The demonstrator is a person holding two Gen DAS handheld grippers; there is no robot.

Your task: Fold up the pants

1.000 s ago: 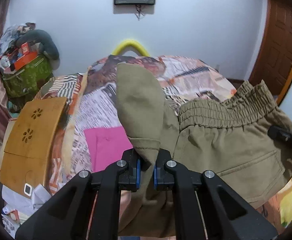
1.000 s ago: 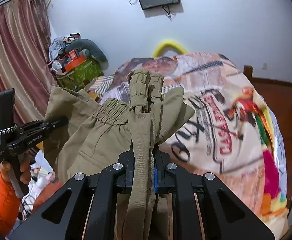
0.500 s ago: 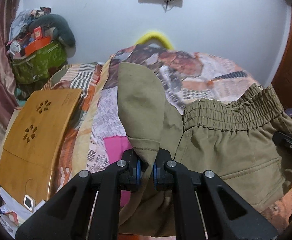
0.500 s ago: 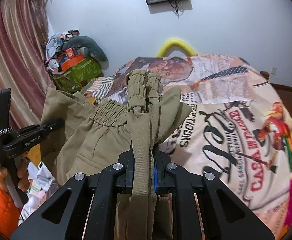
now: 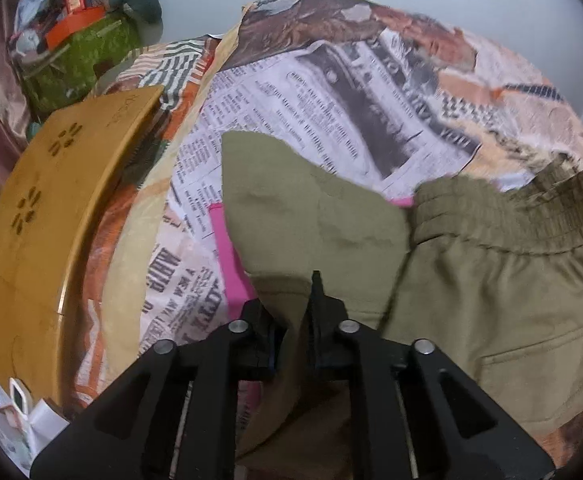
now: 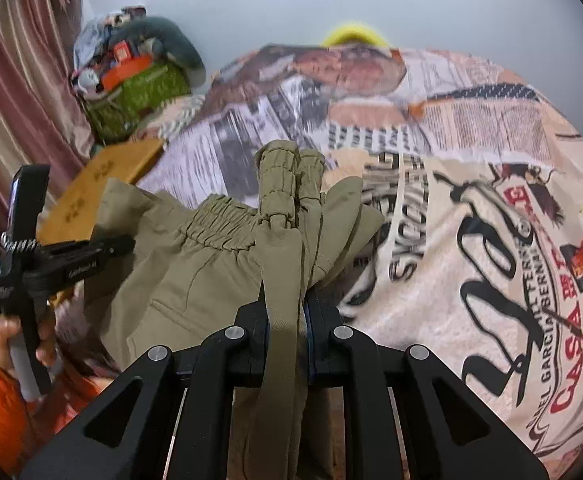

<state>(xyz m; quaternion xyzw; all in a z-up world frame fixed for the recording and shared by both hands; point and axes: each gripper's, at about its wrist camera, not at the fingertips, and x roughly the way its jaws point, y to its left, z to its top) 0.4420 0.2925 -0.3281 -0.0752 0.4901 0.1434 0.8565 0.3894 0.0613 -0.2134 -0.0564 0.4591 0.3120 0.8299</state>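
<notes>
Olive-green pants (image 5: 471,280) with an elastic waistband (image 5: 531,208) hang between my two grippers over the printed bedspread (image 5: 371,80). My left gripper (image 5: 295,320) is shut on a fold of the pants' fabric at the left side. My right gripper (image 6: 287,312) is shut on a bunched strip of the pants (image 6: 283,240) by the waistband (image 6: 219,224). The left gripper also shows in the right wrist view (image 6: 123,246), held by a hand at the left, touching the pants.
A wooden lap table (image 5: 51,220) lies at the bed's left edge. A green bag with clutter (image 5: 79,52) stands behind it. A pink sheet (image 5: 227,256) lies on the bedspread under the pants. A curtain (image 6: 19,80) hangs at the left.
Both grippers have tilted down and moved forward over the bed with the pants; the wall screen has left view and the bedspread fills more of both views.
</notes>
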